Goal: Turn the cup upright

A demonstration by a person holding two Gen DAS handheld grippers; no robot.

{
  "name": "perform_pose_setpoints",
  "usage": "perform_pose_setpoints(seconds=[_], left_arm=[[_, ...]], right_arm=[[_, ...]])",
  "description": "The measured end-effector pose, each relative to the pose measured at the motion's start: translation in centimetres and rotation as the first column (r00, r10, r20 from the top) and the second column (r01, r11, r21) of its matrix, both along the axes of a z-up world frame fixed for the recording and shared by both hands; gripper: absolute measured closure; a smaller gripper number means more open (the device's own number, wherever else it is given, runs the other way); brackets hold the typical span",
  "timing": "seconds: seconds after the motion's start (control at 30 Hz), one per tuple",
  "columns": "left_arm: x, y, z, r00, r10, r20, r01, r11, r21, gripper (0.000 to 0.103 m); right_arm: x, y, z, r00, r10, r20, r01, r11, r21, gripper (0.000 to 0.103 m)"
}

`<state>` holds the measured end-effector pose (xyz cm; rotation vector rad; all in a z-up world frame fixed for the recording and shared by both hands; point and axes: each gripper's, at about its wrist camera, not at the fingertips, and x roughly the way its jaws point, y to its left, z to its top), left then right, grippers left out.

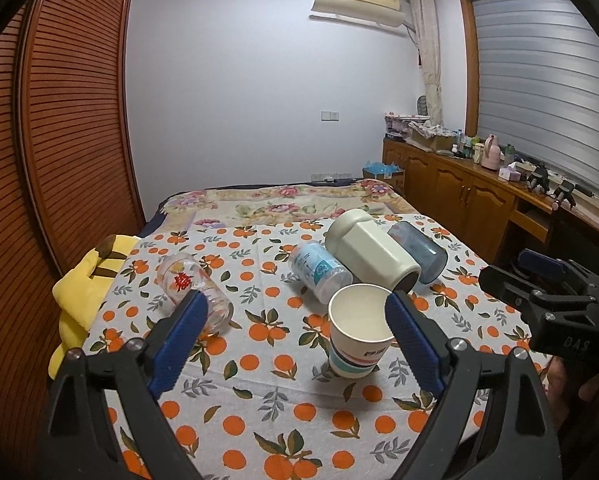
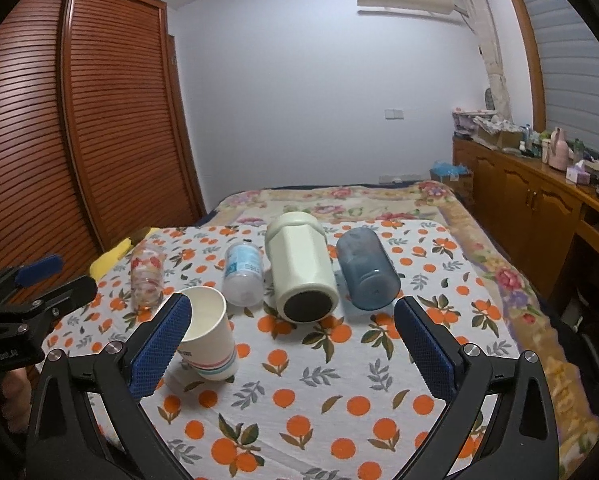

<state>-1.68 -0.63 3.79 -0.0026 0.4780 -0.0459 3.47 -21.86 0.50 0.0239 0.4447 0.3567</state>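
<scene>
A striped paper cup (image 1: 358, 330) stands upright on the orange-print cloth (image 1: 283, 412), also in the right wrist view (image 2: 210, 332). Behind it lie on their sides a clear glass with a red print (image 1: 193, 286) (image 2: 146, 276), a clear cup with blue print (image 1: 319, 270) (image 2: 243, 274), a cream mug (image 1: 369, 254) (image 2: 301, 268) and a blue translucent cup (image 1: 421, 252) (image 2: 365, 268). My left gripper (image 1: 295, 326) is open and empty, its right finger beside the paper cup's rim. My right gripper (image 2: 291, 328) is open and empty, in front of the cream mug.
A yellow plush toy (image 1: 85, 280) lies at the cloth's left edge. A floral blanket (image 1: 275, 200) covers the bed behind. A wooden louvred wardrobe (image 1: 51, 128) stands at left and a wooden cabinet (image 1: 471, 196) with clutter at right.
</scene>
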Motion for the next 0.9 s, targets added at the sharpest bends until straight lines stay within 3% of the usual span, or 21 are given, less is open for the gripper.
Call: perform_pose_setpoints(seconds=[0.9], left_arm=[[-0.29, 0.47, 0.26, 1.0, 0.015, 0.01, -0.015, 1.0, -0.002, 0.012]], right_arm=[[-0.03, 0.06, 0.0, 1.0, -0.008, 0.004, 0.008, 1.0, -0.004, 0.0]])
